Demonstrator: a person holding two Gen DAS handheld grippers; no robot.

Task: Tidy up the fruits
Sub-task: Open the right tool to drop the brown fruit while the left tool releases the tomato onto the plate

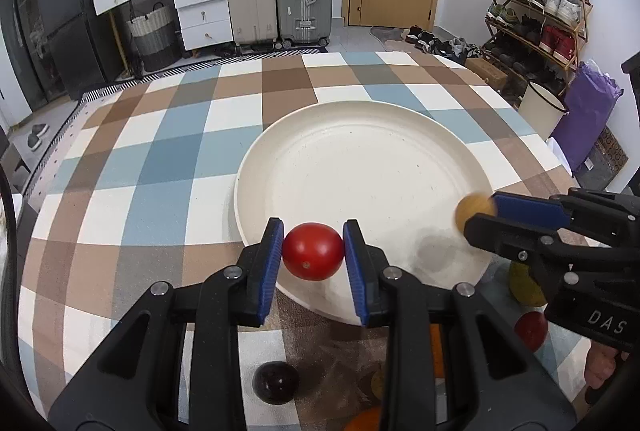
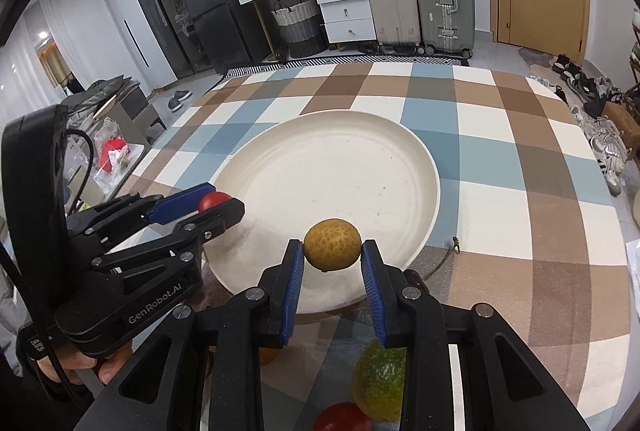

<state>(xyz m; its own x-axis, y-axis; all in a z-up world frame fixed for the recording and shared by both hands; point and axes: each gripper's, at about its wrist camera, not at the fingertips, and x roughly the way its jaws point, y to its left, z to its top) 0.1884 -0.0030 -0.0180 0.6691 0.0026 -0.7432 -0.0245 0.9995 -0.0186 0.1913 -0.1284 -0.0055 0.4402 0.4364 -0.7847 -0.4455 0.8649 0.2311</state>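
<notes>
A large cream plate (image 1: 360,107) lies on the checked tablecloth. My left gripper (image 1: 314,227) is shut on a red tomato (image 1: 313,251) and holds it over the plate's near rim. My right gripper (image 2: 332,247) is shut on a round tan fruit (image 2: 332,245), also above the near part of the plate (image 2: 432,183). In the left wrist view the right gripper (image 1: 482,211) comes in from the right with the tan fruit (image 1: 471,205) at its tips. In the right wrist view the left gripper (image 2: 225,199) shows at the left with the tomato (image 2: 212,199).
Loose fruit lies on the cloth in front of the plate: a dark round fruit (image 1: 276,382), a red one (image 1: 531,330), a green-yellow one (image 2: 380,387) and an orange one (image 2: 268,355). A small twig (image 2: 455,245) rests by the plate's right rim. Hands hold both gripper handles.
</notes>
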